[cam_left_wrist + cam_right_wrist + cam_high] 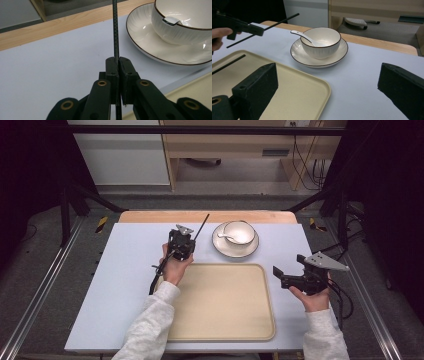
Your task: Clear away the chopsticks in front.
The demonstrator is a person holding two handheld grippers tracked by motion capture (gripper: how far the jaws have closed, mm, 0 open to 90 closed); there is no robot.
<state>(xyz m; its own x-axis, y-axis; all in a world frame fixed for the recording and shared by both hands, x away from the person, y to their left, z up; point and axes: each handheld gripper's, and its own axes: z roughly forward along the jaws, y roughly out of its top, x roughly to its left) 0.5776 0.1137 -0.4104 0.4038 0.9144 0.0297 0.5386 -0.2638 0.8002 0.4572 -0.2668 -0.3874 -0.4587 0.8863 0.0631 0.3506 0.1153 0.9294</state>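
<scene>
My left gripper (191,240) (118,60) is shut on a thin black chopstick (202,225) (115,27), which points past the jaws toward the table's far edge. In the right gripper view, the left gripper (260,30) holds that chopstick (284,19) tilted above the table. A second black chopstick (229,63) lies on the beige tray (220,305) (294,85). A white bowl (240,231) (185,30) (321,43) with a white spoon (227,238) (300,35) in it sits on a saucer (235,249) (319,62), right of the left gripper. My right gripper (290,265) (328,72) is open beside the tray's right edge, holding nothing.
A pale blue mat (125,270) covers the table, with a wooden strip (150,216) along its far edge. Black frame bars (80,195) stand at both sides. A wooden cabinet (225,145) stands on the floor behind the table.
</scene>
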